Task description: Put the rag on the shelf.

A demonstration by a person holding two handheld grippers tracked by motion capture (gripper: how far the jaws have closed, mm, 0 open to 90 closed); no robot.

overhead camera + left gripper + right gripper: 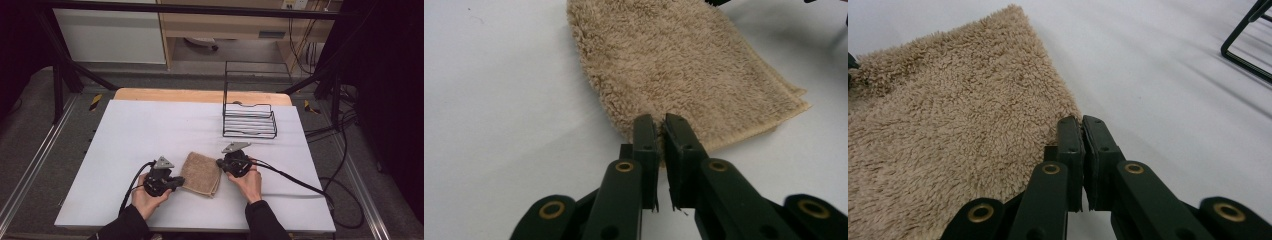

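The white counter (150,130) carries a black wire rack (249,120) at its far right. Near the middle, toward the person, lies a folded tan towel (201,174). The left gripper (176,183) sits at the towel's left edge, its jaws pinching that edge. The right gripper (220,162) sits at the towel's far right corner, jaws pressed together on the corner's edge.

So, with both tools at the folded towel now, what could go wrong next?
1. The left tool pinches only a thin bit of the folded beige terry towel's edge, so the cloth may slip out when lifted.
2. The right tool is shut at the towel's corner; whether it holds cloth is unclear, so one side may sag.
3. The black wire rack stands near and could be hit.
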